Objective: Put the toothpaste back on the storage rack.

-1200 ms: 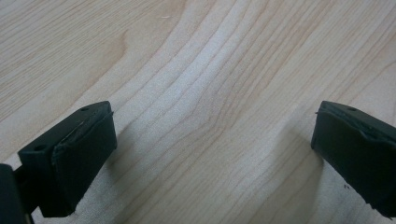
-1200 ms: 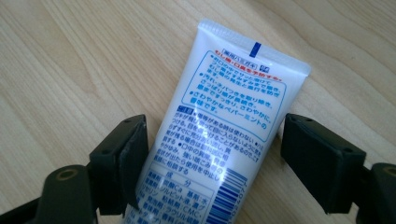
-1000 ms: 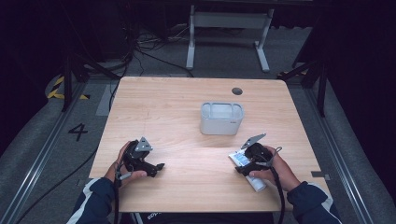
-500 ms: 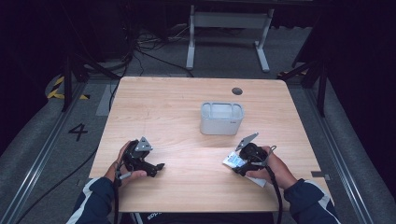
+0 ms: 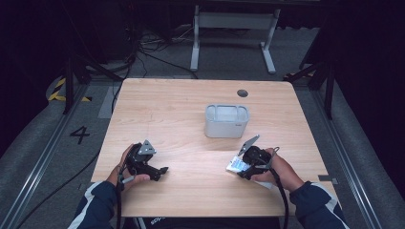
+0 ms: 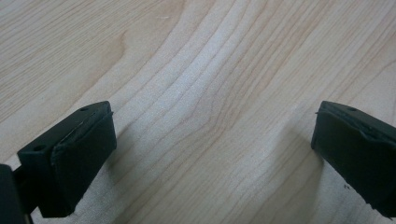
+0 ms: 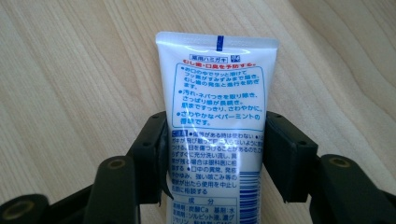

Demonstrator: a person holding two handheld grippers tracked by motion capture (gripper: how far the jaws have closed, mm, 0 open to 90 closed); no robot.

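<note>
right gripper point(image 5: 241, 167) clamped on a white toothpaste tube point(image 7: 217, 112), jaws pressing both sides of its body, crimped end pointing away over the wooden table point(image 5: 181, 109), near the front right edge. left gripper point(image 5: 160, 171) rests at front left, jaws spread wide over bare wood. grey container point(image 5: 227, 120) stands mid-table, apart from both.

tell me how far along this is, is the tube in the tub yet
Not yet. Done: the right gripper has its jaws closed on the white plastic tube with blue printing, low over the light wooden table. In hand: carrying it. Left, probably: moving it to the pale grey rectangular tub, which stands apart from it, and letting go. The left gripper is open over bare wood.
</note>
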